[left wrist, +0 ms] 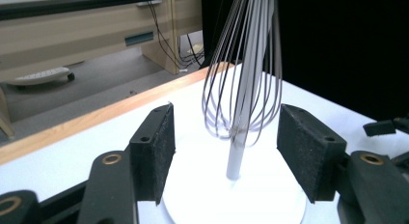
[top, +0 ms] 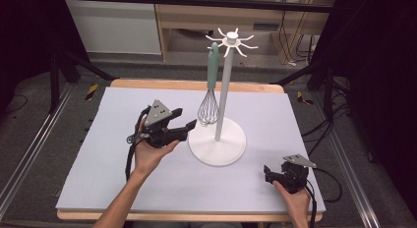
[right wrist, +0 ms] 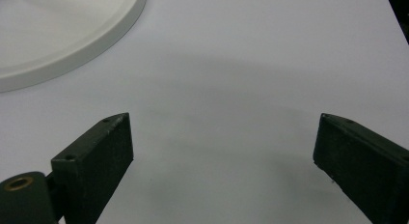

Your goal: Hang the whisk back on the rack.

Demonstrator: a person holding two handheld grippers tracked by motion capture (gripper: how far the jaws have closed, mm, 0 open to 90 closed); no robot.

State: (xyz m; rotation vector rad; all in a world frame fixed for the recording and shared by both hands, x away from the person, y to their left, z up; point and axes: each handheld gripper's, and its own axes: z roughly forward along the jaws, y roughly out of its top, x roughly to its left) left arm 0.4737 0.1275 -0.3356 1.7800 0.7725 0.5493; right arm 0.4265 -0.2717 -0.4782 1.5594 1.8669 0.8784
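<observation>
Whisk point(left wrist: 243, 84) hangs seemingly just beyond left gripper's point(left wrist: 224, 151) parted jaws.

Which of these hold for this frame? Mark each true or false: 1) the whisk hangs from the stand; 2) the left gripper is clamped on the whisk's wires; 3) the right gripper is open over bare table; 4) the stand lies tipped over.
1) True: the whisk hangs by its green handle from a hook of the white stand.
2) False: the left gripper is open, its jaws on either side of the wire head without touching it.
3) True: the right gripper is open, with only the table between its jaws.
4) False: the stand is upright on its round base.
</observation>
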